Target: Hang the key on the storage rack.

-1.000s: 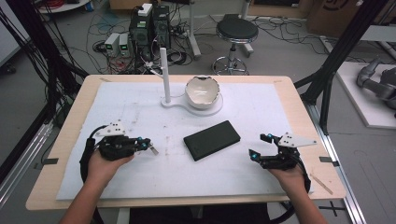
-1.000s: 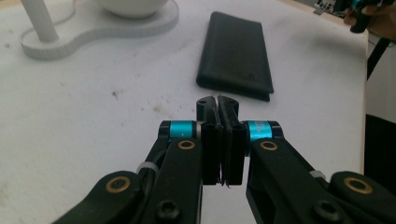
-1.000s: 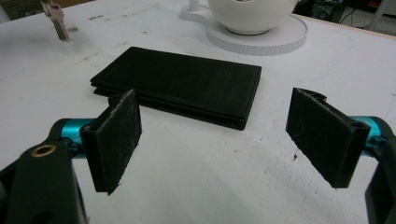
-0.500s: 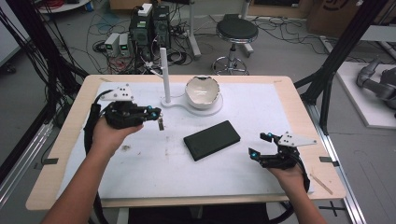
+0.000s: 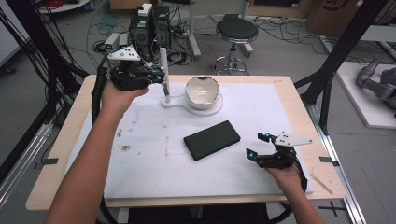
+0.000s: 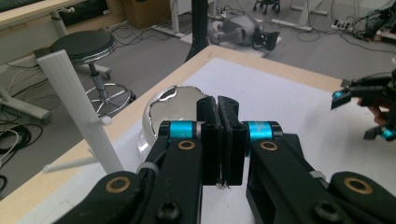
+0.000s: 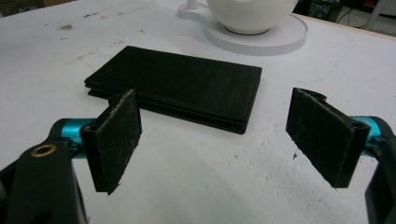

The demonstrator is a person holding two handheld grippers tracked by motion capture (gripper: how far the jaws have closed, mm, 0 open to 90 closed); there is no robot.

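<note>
A flat black case (image 5: 212,139) lies near the middle of the white mat. Behind it a white bowl (image 5: 202,91) sits on a white base with a thin upright post (image 5: 163,70). My left gripper (image 5: 160,77) is held up off the table at the far left, its tips close beside the post. Its jaws are shut with nothing between them (image 6: 218,105), and the post (image 6: 79,107) and bowl (image 6: 163,109) stand just beyond. My right gripper (image 5: 256,145) rests low at the front right, open. Its pads (image 7: 114,140) stand wide apart facing the case (image 7: 182,86).
The white mat (image 5: 140,154) covers most of the wooden table (image 5: 60,154). The white base (image 7: 261,39) is a flat disc with an arm to the post. Beyond the table's far edge are a stool (image 5: 236,30), computer boxes and cables on the floor.
My left gripper has risen from the front left of the mat and moved away toward the post, still shut. The right gripper, case and bowl have stayed where they were.
</note>
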